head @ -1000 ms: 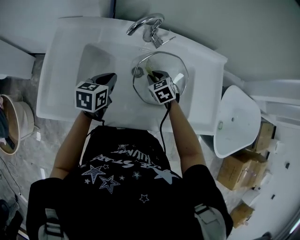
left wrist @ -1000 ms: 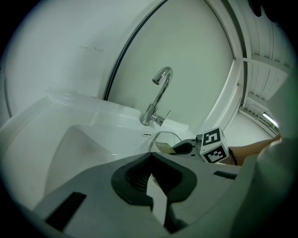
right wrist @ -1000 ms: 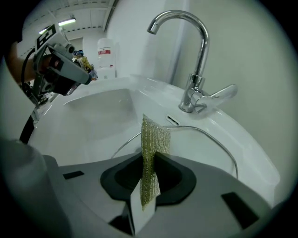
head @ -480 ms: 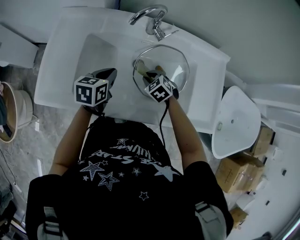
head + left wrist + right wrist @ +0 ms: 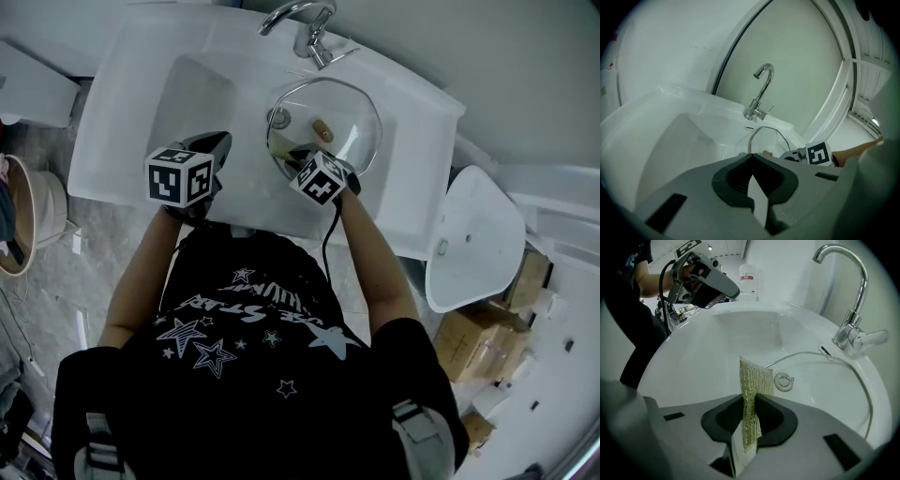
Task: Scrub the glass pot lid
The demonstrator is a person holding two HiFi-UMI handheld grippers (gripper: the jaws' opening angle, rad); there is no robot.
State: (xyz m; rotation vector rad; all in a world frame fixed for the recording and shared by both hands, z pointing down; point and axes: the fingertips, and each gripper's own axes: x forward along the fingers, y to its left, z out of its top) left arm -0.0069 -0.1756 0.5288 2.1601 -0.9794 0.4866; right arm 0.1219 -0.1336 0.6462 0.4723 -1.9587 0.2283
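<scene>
The glass pot lid (image 5: 353, 114) lies in the right part of the white sink (image 5: 131, 112), its tan knob (image 5: 322, 129) showing. My right gripper (image 5: 292, 153) hangs over the lid's near rim, shut on a gold-green mesh scouring pad (image 5: 753, 378). In the right gripper view the lid's metal rim (image 5: 820, 355) curves past the drain (image 5: 783, 381), beyond the right gripper (image 5: 749, 399). My left gripper (image 5: 219, 142) is over the sink's left part, apart from the lid. In its own view the left gripper (image 5: 752, 157) is shut with nothing in it, and the lid (image 5: 765, 135) sits ahead.
A chrome faucet (image 5: 305, 23) stands at the sink's back edge. A clear bottle (image 5: 746, 281) sits on the sink's far corner. On the floor are a round tub (image 5: 28, 230) to the left and, to the right, a white basin (image 5: 473, 239) and cardboard boxes (image 5: 478, 339).
My right gripper has drawn back with the pad from the lid's middle to its near rim, uncovering the knob. The left gripper has stayed about where it was.
</scene>
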